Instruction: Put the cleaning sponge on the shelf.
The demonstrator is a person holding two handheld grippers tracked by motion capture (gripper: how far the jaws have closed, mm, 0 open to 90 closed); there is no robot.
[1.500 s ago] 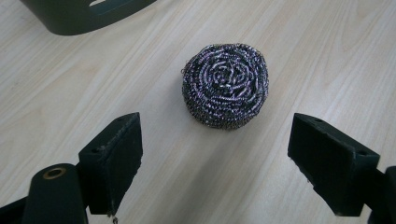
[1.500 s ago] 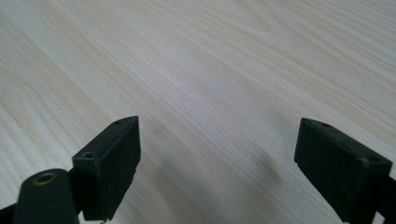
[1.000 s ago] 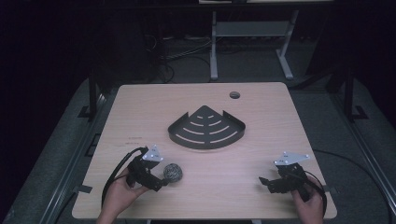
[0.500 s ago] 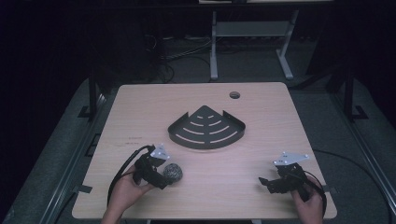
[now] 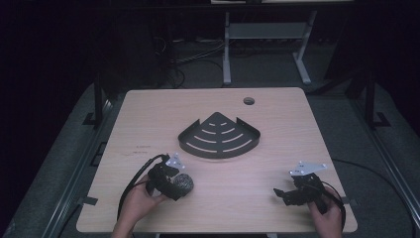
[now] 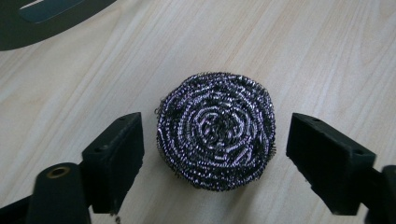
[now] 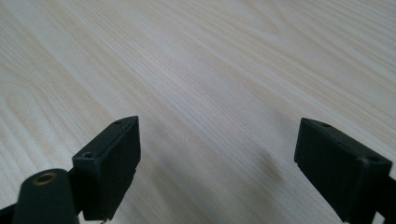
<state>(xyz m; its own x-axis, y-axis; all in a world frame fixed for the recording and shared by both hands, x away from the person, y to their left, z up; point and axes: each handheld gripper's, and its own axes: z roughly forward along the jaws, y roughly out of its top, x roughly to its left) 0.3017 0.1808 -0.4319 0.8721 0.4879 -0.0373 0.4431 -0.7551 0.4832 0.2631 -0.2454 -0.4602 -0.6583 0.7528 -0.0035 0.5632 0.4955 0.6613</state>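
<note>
Left gripper view: the scourer [image 6: 215, 130] lies flat on the table [image 6: 327, 56], squarely between the two black jaws, a gap showing on either side.
Scourer place: near the table's front edge, toward its front-left corner, in front of the rack [image 5: 219, 136] and apart from it.
Scourer shape: a round coil of steel wire with no long axis, so any closing line across it should serve.
Left gripper [image 5: 174, 185]: jaws spread wide, straddling the scourer and gripping nothing yet.
Key relation: the scourer sits dead ahead of the left gripper and within its span; a squeeze looks to be all the next move needs.
Left hand [image 5: 141, 196]: low at the front edge, gripper angled forward and toward the middle.
Right gripper [image 5: 287, 194]: jaws wide apart and empty, over bare wood near the front-right corner, well apart from the scourer.
Nearer hand: the left, by far.
</note>
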